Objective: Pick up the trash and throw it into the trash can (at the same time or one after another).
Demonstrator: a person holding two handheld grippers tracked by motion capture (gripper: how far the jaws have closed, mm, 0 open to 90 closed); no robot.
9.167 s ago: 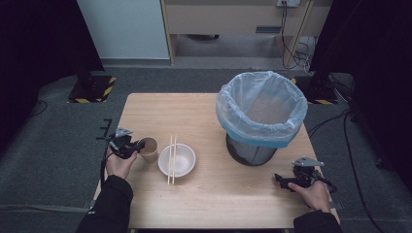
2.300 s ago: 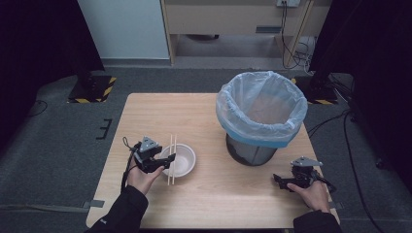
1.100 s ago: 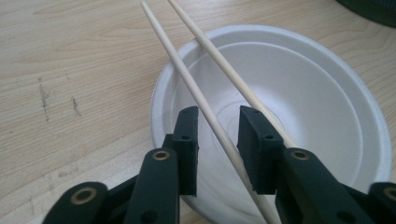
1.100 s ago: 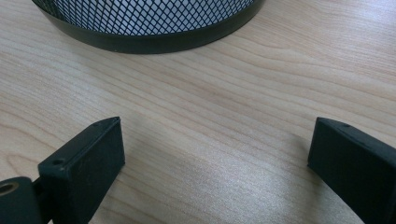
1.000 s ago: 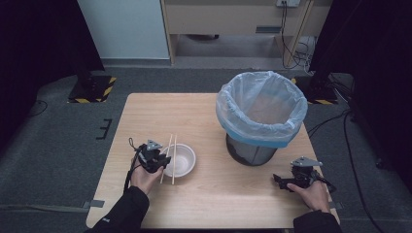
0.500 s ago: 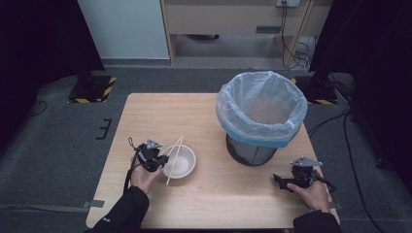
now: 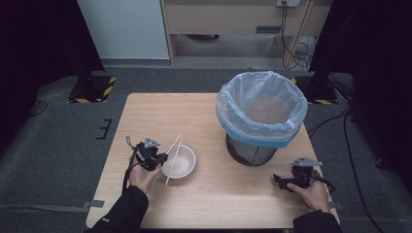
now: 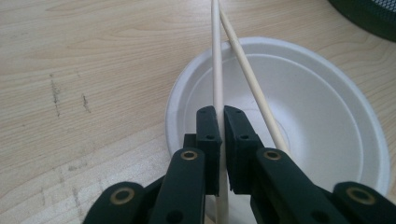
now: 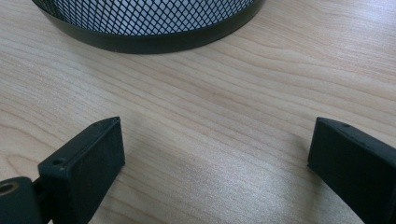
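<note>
A white foam bowl sits near the table's front left. My left gripper is at its left rim, shut on a wooden chopstick that runs straight out between the jaws. A second chopstick slants beside it, passes under the right jaw and meets the first at the far end. In the high view the pair of chopsticks points up and to the right over the bowl. My right gripper rests open on the bare table at the front right, holding nothing.
A black mesh bin lined with a pale blue bag stands at the right of the wooden table, just beyond my right gripper. The bin's base fills the far edge of the right gripper view.
The chopsticks lay straight across the bowl a second ago; now they slant, far ends swung to the right. My left gripper stays at the bowl's left rim. The right hand has not moved.
</note>
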